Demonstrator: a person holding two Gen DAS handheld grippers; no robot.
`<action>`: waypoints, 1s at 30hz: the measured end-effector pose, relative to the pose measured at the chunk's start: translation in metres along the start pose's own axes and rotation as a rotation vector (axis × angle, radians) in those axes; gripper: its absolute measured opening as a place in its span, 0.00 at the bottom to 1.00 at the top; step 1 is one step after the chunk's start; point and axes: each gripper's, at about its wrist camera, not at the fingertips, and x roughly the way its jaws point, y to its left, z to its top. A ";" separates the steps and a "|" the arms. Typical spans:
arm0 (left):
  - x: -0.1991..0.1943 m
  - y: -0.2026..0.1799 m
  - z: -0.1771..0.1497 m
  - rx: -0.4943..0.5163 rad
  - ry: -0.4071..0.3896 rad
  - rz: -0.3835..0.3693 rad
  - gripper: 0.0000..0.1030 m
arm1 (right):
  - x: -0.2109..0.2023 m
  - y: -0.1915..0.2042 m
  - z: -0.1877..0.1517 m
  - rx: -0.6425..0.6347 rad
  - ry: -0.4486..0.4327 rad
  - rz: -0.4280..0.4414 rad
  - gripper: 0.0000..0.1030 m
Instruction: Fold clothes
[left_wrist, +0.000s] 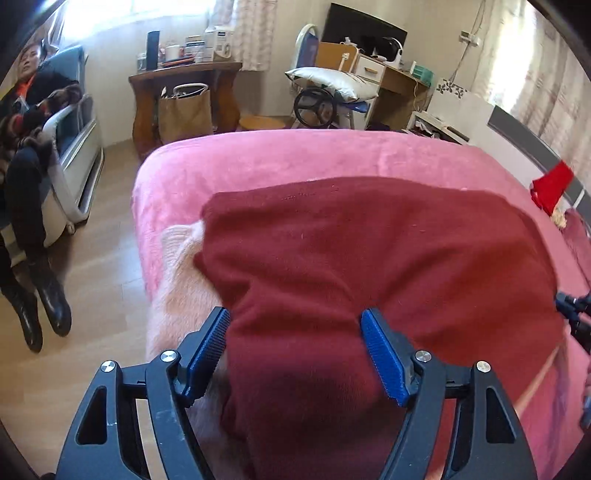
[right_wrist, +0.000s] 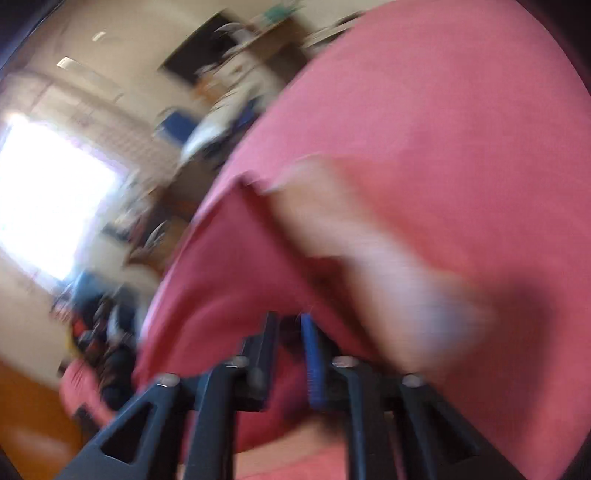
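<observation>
maroon garment (left_wrist: 369, 266) lies spread widthwise across pink bed (left_wrist: 258, 158).

- I see the garment (left_wrist: 369, 266) spread on the bed (left_wrist: 258, 158), its near part running between the left gripper's (left_wrist: 295, 332) spread fingers.
- A second garment (left_wrist: 184, 273) lies partly under its left edge.
- Beyond the bed's far edge stand a table (left_wrist: 184, 74) at left and a desk (left_wrist: 391, 77) at right.
- A seated person (left_wrist: 26, 122) is far left.
- The right-wrist view is blurred; the right gripper (right_wrist: 291, 332) has cloth between its near-closed fingers.
</observation>
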 end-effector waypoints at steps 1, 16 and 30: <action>-0.007 0.003 0.000 -0.026 0.016 -0.013 0.73 | -0.007 -0.005 0.002 0.027 -0.041 -0.043 0.29; -0.163 -0.017 -0.040 -0.042 0.036 0.135 0.77 | -0.049 0.201 -0.112 -0.517 0.102 -0.204 0.49; -0.218 -0.038 -0.026 -0.022 -0.004 0.103 0.78 | -0.204 0.209 -0.240 -0.737 -0.014 -0.300 0.80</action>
